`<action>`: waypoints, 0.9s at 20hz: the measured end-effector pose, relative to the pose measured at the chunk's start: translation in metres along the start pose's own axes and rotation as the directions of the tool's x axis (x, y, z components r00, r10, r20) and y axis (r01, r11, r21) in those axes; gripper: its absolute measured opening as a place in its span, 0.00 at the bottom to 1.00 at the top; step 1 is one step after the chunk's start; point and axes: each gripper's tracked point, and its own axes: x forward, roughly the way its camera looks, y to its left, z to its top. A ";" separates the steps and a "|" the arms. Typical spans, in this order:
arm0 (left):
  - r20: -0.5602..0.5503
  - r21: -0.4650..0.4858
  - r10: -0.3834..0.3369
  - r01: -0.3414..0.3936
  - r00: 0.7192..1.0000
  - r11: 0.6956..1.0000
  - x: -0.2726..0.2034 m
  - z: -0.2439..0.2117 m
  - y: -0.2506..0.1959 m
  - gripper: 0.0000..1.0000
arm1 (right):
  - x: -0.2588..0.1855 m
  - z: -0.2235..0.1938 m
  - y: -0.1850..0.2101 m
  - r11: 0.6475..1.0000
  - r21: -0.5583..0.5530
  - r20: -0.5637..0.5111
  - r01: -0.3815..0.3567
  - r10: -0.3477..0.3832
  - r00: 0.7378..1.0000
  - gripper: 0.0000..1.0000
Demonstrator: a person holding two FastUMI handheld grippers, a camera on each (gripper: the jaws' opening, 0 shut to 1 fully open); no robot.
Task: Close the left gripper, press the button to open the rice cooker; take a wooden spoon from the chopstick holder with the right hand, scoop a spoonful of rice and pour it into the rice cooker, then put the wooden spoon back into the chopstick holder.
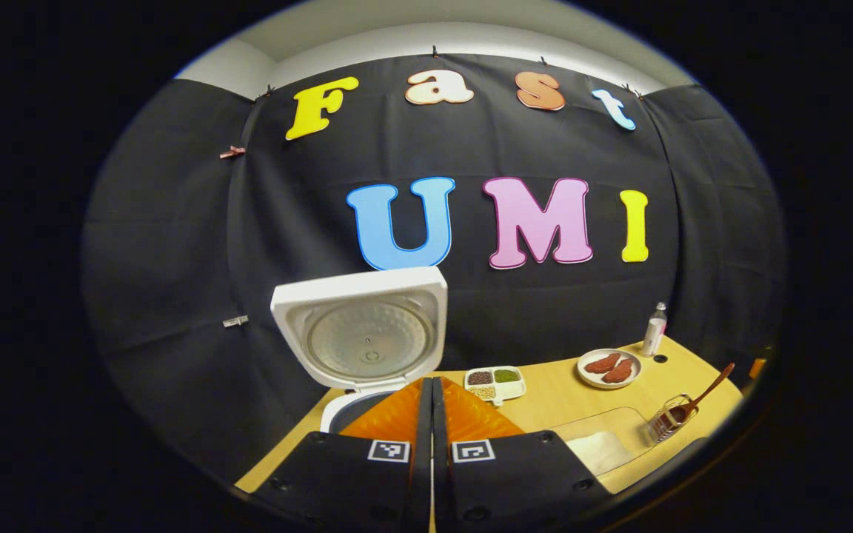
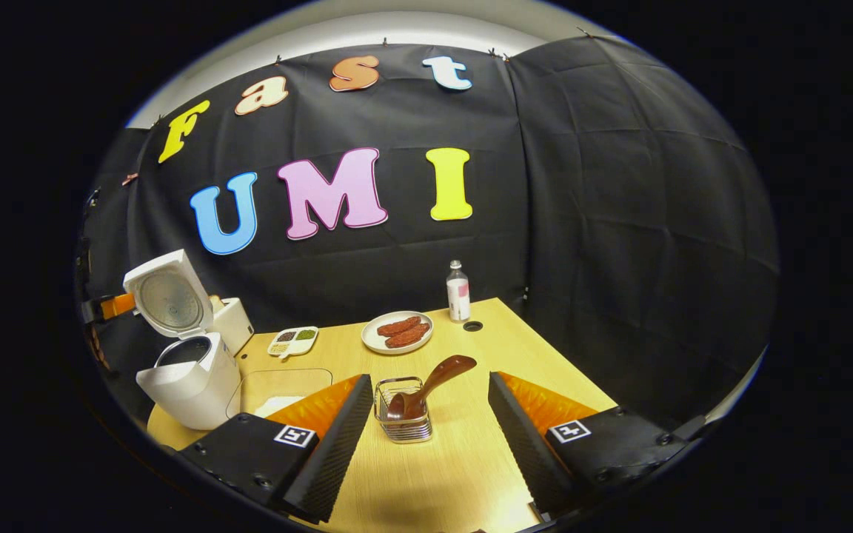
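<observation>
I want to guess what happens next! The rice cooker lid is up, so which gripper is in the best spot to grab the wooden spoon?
The right gripper. It is open, with the wooden spoon in the chopstick holder straight ahead between its fingers. The left gripper is shut, in front of the open rice cooker.

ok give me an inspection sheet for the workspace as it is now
surface: wooden table, bare in front.
job's things: rice cooker lid open; wooden spoon standing tilted in the chopstick holder; clear rice container beside the cooker.
clutter: divided dish, plate with food, bottle.
grippers: left gripper jaws shut, in front of the cooker; right gripper jaws open either side of the holder, apart from it.
cables: nothing seen.
surroundings: black cloth wall.
</observation>
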 end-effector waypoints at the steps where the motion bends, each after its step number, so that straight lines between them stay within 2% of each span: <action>1: -0.019 -0.031 -0.010 0.009 1.000 0.999 -0.006 -0.007 -0.007 0.07 | 0.003 -0.001 0.000 1.000 0.008 -0.009 -0.005 0.005 1.000 0.98; 5: -0.077 -0.115 -0.018 0.009 0.997 0.993 -0.024 -0.032 -0.020 0.08 | 0.019 -0.019 -0.001 0.999 0.047 -0.073 -0.012 0.015 0.997 0.98; 11: -0.144 -0.197 0.013 -0.042 0.989 0.980 -0.042 -0.055 -0.021 0.09 | 0.054 -0.048 -0.004 0.995 0.100 -0.163 -0.025 0.041 0.986 0.98; 13: -0.156 -0.212 0.017 -0.050 0.988 0.976 -0.049 -0.059 -0.027 0.13 | 0.069 -0.057 -0.004 0.993 0.113 -0.184 -0.030 0.051 0.982 0.99; 14: -0.166 -0.208 0.027 -0.061 0.986 0.976 -0.053 -0.062 -0.028 0.25 | 0.077 -0.060 -0.005 0.993 0.116 -0.191 -0.034 0.056 0.980 0.98; 15: -0.172 -0.200 0.037 -0.072 0.984 0.977 -0.057 -0.063 -0.029 0.29 | 0.086 -0.062 -0.005 0.992 0.121 -0.195 -0.042 0.066 0.979 0.99; 18: -0.177 -0.192 0.042 -0.076 0.983 0.978 -0.066 -0.063 -0.042 0.68 | 0.111 -0.070 -0.007 0.988 0.139 -0.209 -0.067 0.096 0.973 0.98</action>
